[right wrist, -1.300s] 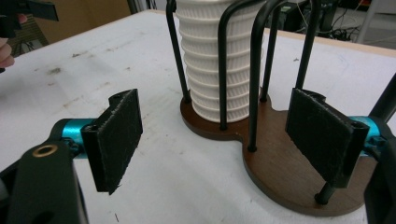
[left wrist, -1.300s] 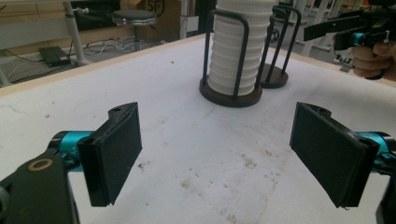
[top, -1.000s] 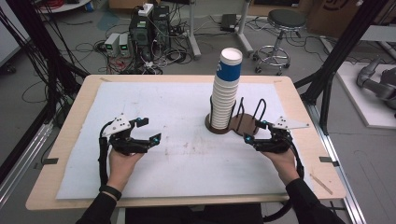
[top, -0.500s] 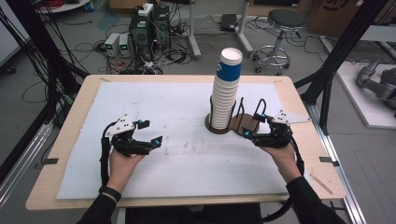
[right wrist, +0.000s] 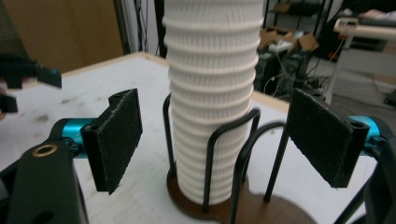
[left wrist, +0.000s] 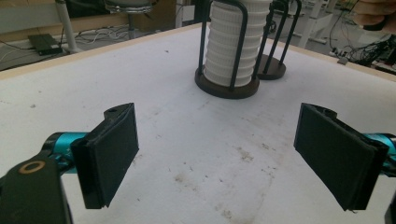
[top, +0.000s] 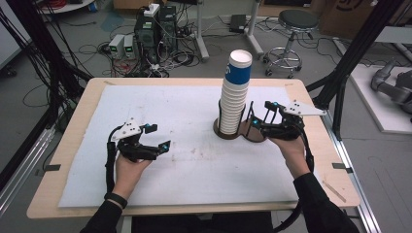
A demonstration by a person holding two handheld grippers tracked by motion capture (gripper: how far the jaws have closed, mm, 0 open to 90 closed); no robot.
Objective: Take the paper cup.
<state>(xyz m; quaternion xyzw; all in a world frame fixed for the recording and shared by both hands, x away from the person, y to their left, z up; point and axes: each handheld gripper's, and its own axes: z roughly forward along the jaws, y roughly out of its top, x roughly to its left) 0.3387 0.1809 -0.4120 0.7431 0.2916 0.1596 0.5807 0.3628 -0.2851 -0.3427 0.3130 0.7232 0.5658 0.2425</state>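
Right gripper view: cup stack (right wrist: 211, 100) in wire holder (right wrist: 233, 158) just ahead of open, empty right hand-held gripper (right wrist: 219, 140).

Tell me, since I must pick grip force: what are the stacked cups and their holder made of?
The stacked cups look like ribbed white paper, matte; the top cup has a blue printed wall. The holder seems thin black metal wire on a dark brown round base, possibly wood.
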